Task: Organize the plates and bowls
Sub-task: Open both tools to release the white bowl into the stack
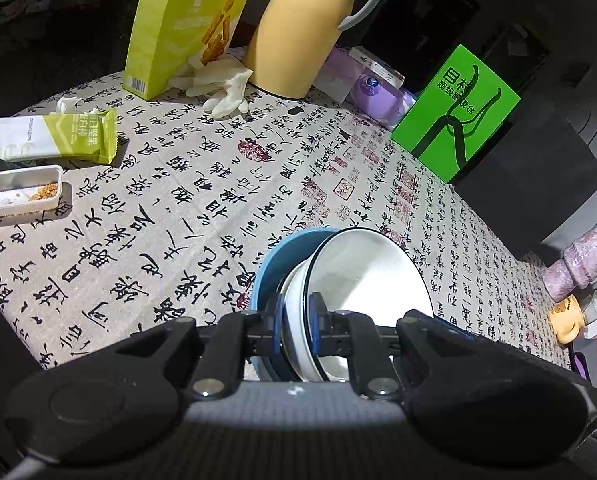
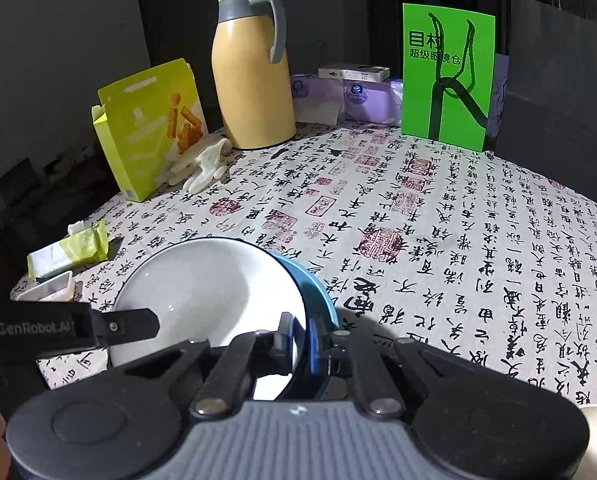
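**Both claws pinch the stacked bowls**

At 6 o'clock in each wrist view, the left claw [image 1: 298,330] is clamped on the near rim of the white bowl [image 1: 362,268], which sits nested in the blue bowl [image 1: 276,264]. The right claw [image 2: 301,340] has just narrowed onto the opposite rim of the same stack. The bowls rest on the lettered tablecloth [image 2: 438,248]. Farther off, a glove [image 1: 222,86] lies at 11 o'clock beside the yellow jug [image 1: 302,28] at 12, the green card [image 1: 456,114] at 2

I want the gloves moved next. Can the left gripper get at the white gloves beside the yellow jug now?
Probably not yet: the left gripper is shut on the white bowl. The cloth toward the white gloves looks free.
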Demonstrator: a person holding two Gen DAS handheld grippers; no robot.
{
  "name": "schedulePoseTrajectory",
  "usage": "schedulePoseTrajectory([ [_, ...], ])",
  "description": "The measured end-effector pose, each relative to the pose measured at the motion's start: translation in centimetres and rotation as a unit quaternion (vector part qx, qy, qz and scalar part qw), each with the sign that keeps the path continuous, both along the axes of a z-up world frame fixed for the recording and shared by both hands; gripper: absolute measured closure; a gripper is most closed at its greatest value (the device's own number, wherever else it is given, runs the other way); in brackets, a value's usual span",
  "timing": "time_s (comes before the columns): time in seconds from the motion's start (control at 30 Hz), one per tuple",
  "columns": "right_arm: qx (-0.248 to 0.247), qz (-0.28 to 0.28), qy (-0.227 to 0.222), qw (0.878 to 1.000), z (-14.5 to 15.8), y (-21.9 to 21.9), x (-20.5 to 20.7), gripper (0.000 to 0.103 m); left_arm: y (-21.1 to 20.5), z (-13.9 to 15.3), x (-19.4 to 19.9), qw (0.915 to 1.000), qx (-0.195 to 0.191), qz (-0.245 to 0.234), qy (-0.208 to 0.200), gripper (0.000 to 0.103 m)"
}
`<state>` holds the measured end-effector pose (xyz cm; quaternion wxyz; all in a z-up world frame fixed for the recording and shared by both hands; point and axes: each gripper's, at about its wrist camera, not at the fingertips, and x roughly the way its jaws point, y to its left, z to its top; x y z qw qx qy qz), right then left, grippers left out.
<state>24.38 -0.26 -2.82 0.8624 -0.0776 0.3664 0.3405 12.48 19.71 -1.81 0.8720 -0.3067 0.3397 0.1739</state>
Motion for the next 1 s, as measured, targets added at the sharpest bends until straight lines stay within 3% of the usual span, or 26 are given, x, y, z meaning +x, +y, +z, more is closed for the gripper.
schedulePoseTrajectory([
  [0.53, 0.003, -0.01, 0.007, 1.0, -0.2, 0.1, 0.2, 0.096, 0.1, 0.4, -0.4, 0.9999, 0.001, -0.01, -0.007, 0.089],
  [0.63, 0.021, -0.012, 0.029, 0.999, -0.2, -0.4, 0.6, 0.09, 0.0, 0.9, -0.9, 0.9998, 0.003, -0.013, -0.016, 0.086],
  [0.7, 0.04, -0.011, 0.046, 0.998, 0.0, -1.0, 0.8, 0.089, -0.1, 1.4, -1.3, 0.9995, 0.008, -0.015, -0.026, 0.065],
  [0.8, 0.066, -0.009, 0.048, 0.997, 0.6, -2.2, 0.5, 0.085, -0.5, 2.2, -2.1, 0.9985, 0.02, -0.018, -0.047, 0.048],
  [0.83, 0.075, -0.009, 0.046, 0.996, 0.9, -2.7, 0.4, 0.074, -0.6, 2.4, -2.4, 0.9981, 0.026, -0.019, -0.053, 0.044],
  [0.9, 0.095, -0.011, 0.039, 0.995, 1.3, -3.7, -0.1, 0.056, -0.8, 2.8, -3.0, 0.9971, 0.038, -0.02, -0.063, 0.022],
  [0.97, 0.11, -0.008, 0.025, 0.994, 1.7, -4.7, -0.6, 0.039, -0.9, 2.9, -3.6, 0.9958, 0.049, -0.018, -0.075, 0.011],
  [1.0, 0.116, -0.006, 0.017, 0.993, 1.8, -5.1, -1.0, 0.023, -1.0, 2.9, -4.0, 0.9951, 0.056, -0.017, -0.08, 0.004],
])
